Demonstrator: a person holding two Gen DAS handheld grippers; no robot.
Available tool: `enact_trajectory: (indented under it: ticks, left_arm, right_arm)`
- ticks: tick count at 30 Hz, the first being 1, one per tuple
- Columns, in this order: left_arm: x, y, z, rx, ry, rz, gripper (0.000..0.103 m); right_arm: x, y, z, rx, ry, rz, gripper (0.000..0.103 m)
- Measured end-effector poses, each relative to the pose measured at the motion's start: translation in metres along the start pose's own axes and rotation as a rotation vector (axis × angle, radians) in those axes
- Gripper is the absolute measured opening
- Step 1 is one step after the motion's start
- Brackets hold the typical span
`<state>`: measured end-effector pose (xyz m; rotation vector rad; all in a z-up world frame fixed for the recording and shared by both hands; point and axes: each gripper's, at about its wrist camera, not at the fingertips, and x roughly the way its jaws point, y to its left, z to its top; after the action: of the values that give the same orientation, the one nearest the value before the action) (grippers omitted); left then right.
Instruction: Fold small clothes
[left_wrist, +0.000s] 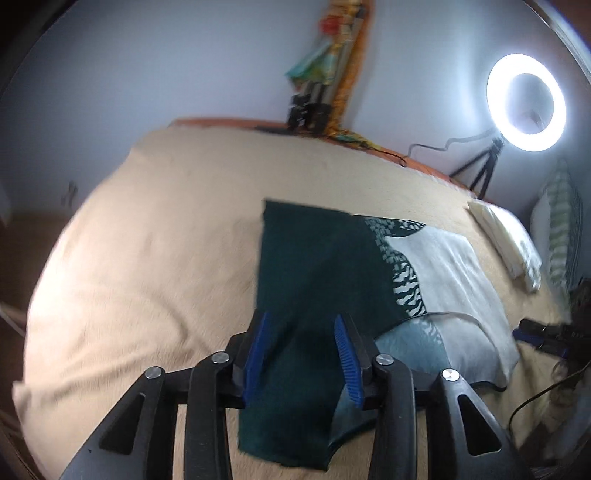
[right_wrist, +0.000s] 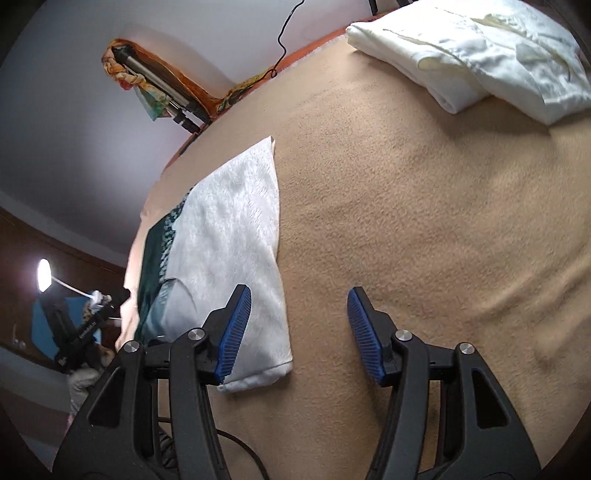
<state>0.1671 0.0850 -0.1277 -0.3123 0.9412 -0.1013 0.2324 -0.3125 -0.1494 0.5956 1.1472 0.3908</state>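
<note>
Both claws hover open over a garment on a bed.

Left claw (left_wrist: 303, 354) has its blue pads spread wide and grips nothing; the dark green half of the garment (left_wrist: 321, 280) lies flat directly under and ahead of it, with the white half to its right. Right claw (right_wrist: 299, 332) is also wide open and empty; the garment's white edge (right_wrist: 236, 258) lies beneath its left pad, while tan blanket (right_wrist: 424, 192) fills the space ahead and to its right. A white folded pile (right_wrist: 476, 55) sits far ahead, well apart. Likely risks: the soft blanket could be pinched along with the fabric, or a claw could catch only one layer, leaving the fold crooked or bunched.
</note>
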Motion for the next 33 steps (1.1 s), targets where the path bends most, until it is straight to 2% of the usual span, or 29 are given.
enact_trajectory:
  ticks: [3, 5, 8, 12, 16, 20, 24, 25, 26, 27, 28, 33]
  left_arm:
    - [0.005, 0.028, -0.003, -0.133, 0.041, -0.049, 0.045]
    - [0.013, 0.043, -0.005, -0.220, 0.077, -0.109, 0.045]
    - [0.027, 0.048, -0.002, -0.281, 0.120, -0.195, 0.045]
    - [0.040, 0.042, 0.008, -0.307, 0.129, -0.261, 0.045]
    - [0.052, 0.032, 0.018, -0.284, 0.114, -0.267, 0.045]
    - [0.060, 0.029, 0.027, -0.303, 0.106, -0.278, 0.044]
    - [0.069, 0.020, 0.032, -0.285, 0.104, -0.262, 0.029]
    - [0.070, 0.019, 0.033, -0.284, 0.102, -0.253, 0.024]
    - [0.072, 0.019, 0.033, -0.288, 0.105, -0.252, 0.014]
    - [0.075, 0.019, 0.033, -0.295, 0.112, -0.256, 0.006]
    - [0.075, 0.018, 0.032, -0.297, 0.108, -0.247, 0.006]
    - [0.058, -0.003, 0.034, -0.202, 0.047, -0.197, 0.001]
  right_arm:
    - [0.002, -0.003, 0.001, 0.024, -0.005, 0.034, 0.058]
    - [0.006, -0.005, 0.004, 0.048, -0.004, 0.064, 0.058]
    - [0.012, -0.004, 0.009, 0.066, -0.004, 0.092, 0.058]
    - [0.023, 0.002, 0.016, 0.068, -0.004, 0.124, 0.057]
    - [0.039, 0.014, 0.026, 0.051, -0.005, 0.145, 0.057]
    - [0.051, 0.022, 0.036, 0.045, -0.007, 0.159, 0.057]
    - [0.065, 0.032, 0.039, 0.033, 0.010, 0.160, 0.043]
    - [0.069, 0.036, 0.040, 0.023, 0.016, 0.146, 0.033]
    - [0.072, 0.040, 0.041, 0.015, 0.024, 0.128, 0.026]
    - [0.075, 0.044, 0.042, 0.004, 0.032, 0.099, 0.015]
    - [0.077, 0.048, 0.042, -0.010, 0.030, 0.068, 0.011]
    - [0.069, 0.076, 0.042, -0.111, 0.000, 0.008, 0.006]
